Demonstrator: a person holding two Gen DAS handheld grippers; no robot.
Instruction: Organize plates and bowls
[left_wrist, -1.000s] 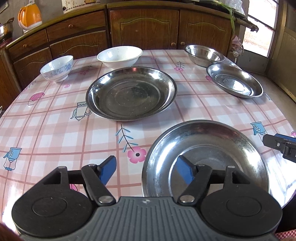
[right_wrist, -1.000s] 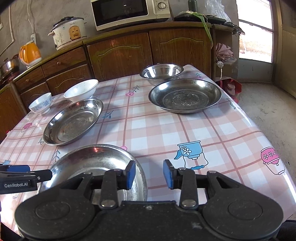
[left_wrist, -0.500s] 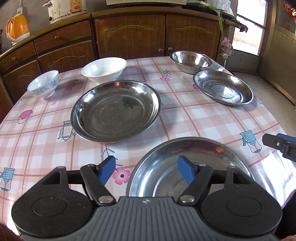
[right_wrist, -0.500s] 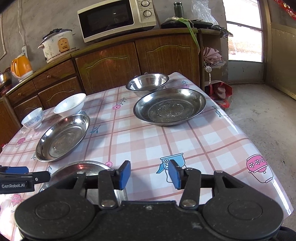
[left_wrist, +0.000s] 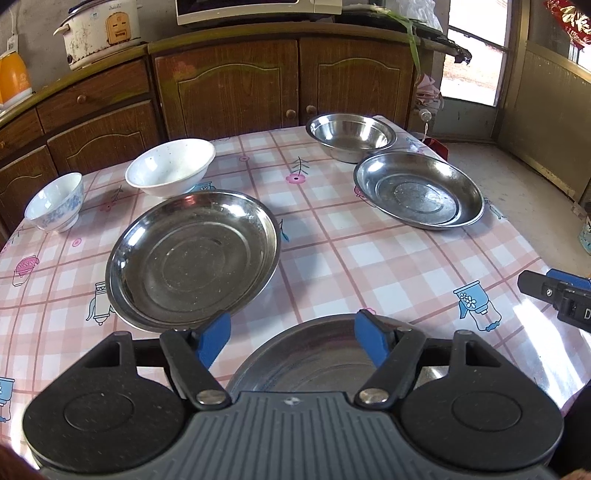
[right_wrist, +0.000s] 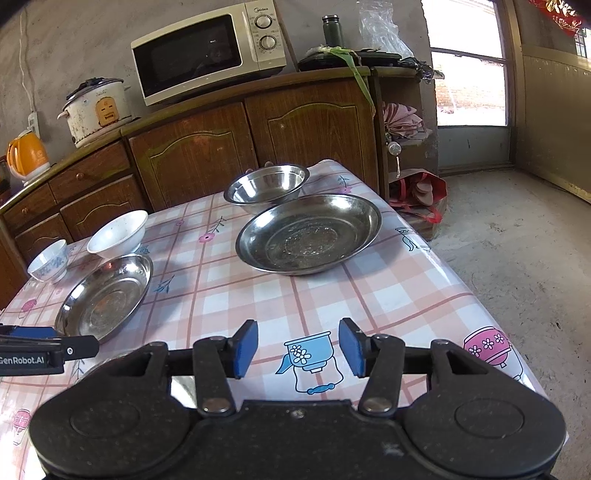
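Observation:
My left gripper (left_wrist: 293, 339) stands open above the far rim of the nearest steel plate (left_wrist: 314, 356), with nothing between its blue pads. A second steel plate (left_wrist: 192, 258) lies ahead to the left and a third (left_wrist: 419, 192) at the far right, with a steel bowl (left_wrist: 351, 134) behind it. A white bowl (left_wrist: 170, 166) and a small blue-patterned bowl (left_wrist: 55, 201) sit at the far left. My right gripper (right_wrist: 298, 347) hangs over bare tablecloth near the front edge. Its jaws are opening and hold nothing. Ahead of it lie the right-hand plate (right_wrist: 306, 236) and the steel bowl (right_wrist: 267, 184).
The checked tablecloth (right_wrist: 388, 280) drops off at the right edge to a concrete floor (right_wrist: 517, 240). Wooden cupboards (right_wrist: 221, 147) run behind the table, carrying a microwave (right_wrist: 207, 55), a rice cooker (right_wrist: 98, 109) and an orange kettle (right_wrist: 27, 153). A red bag (right_wrist: 417, 192) sits by the table corner.
Both views have pulled back and tilted up, so the nearest plate has slid down under the left gripper. The right jaws have widened. The left jaws look the same.

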